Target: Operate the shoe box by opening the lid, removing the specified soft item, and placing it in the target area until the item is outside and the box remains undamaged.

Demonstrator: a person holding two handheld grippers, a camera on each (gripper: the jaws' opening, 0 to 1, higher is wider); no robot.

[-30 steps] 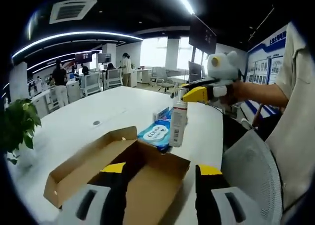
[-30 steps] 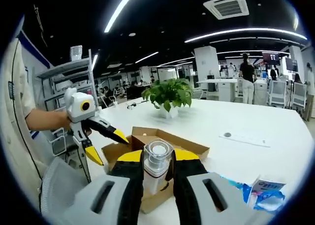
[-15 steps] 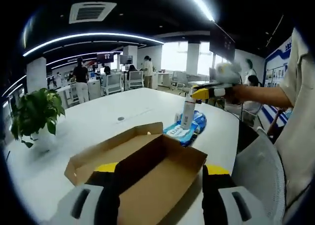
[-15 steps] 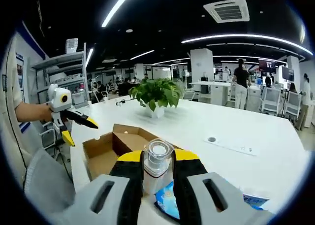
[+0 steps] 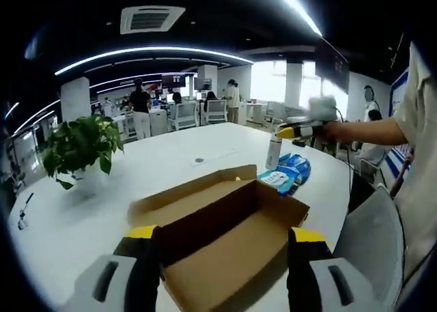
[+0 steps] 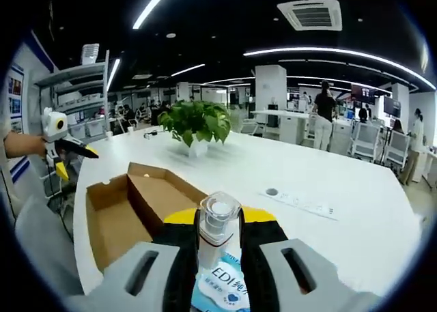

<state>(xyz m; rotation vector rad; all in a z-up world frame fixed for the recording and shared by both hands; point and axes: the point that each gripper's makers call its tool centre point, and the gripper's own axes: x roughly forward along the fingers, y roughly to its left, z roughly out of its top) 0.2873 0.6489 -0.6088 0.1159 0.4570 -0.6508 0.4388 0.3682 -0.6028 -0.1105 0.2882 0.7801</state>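
Two handheld grippers are working over a long white table in an open-plan office. The left gripper is hovering with its yellow-tipped jaws spread wide, holding nothing, on either side of the near end of an open cardboard shoe box that is lying on the table with its lid folded back; the box's brown interior is looking bare as far as it shows.

Beyond the box, the right gripper, held out by a person's hand, is gripping a white bottle with a clear cap just above a blue soft pack of wipes that is lying on the table outside the box, just beside its far corner.

From the right gripper view, the jaws of that gripper are closing narrowly on the bottle, with the blue pack directly beneath and the shoe box lying open to the left. A potted green plant is standing farther along the table, and the left gripper is showing at the far left.
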